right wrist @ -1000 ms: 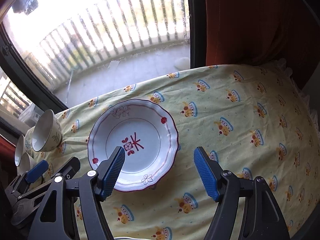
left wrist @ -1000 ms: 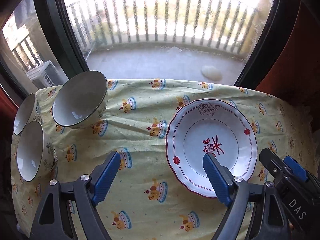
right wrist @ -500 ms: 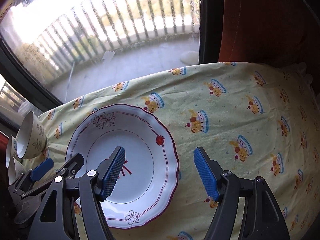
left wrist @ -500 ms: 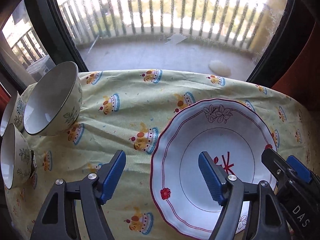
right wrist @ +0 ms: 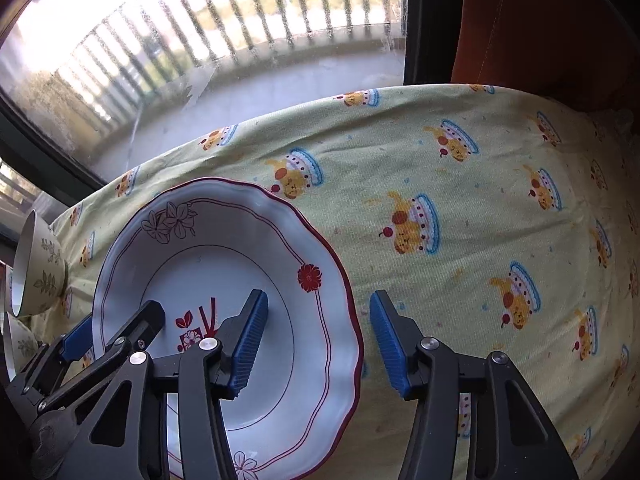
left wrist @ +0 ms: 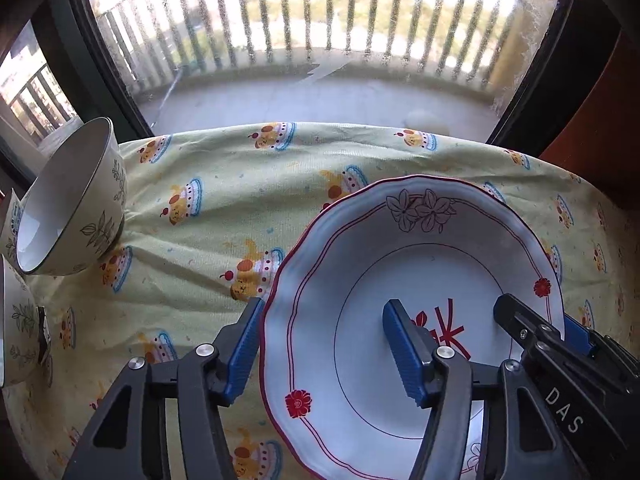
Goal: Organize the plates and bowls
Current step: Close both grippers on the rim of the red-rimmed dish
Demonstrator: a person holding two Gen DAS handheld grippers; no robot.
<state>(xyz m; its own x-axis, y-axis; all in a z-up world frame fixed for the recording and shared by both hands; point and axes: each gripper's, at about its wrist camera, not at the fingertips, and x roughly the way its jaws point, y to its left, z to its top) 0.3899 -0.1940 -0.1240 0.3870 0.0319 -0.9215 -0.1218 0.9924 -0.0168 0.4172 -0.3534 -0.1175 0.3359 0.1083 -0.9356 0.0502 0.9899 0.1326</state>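
Observation:
A white scalloped plate (left wrist: 404,256) with a red rim line and flower prints lies on the yellow tablecloth (left wrist: 224,184). My left gripper (left wrist: 322,312) straddles its left rim: one blue pad is outside the edge, the other over the plate's well. The jaws are closing, and the pads do not press the rim. My right gripper (right wrist: 318,300) straddles the right rim of the plate (right wrist: 208,236) the same way, also closing with a gap left. Leaf-patterned bowls (left wrist: 72,208) stand at the left. Each view shows the other gripper's fingers over the plate.
A second bowl (left wrist: 16,336) and part of a third sit at the table's left edge, also seen as bowls (right wrist: 38,276) in the right wrist view. A window with a balcony railing (left wrist: 320,20) is behind the table. An orange curtain (right wrist: 540,28) hangs at the right.
Both grippers have come down and closer to the plate, which now fills more of each view. Their jaws have narrowed and now stand astride opposite rims.

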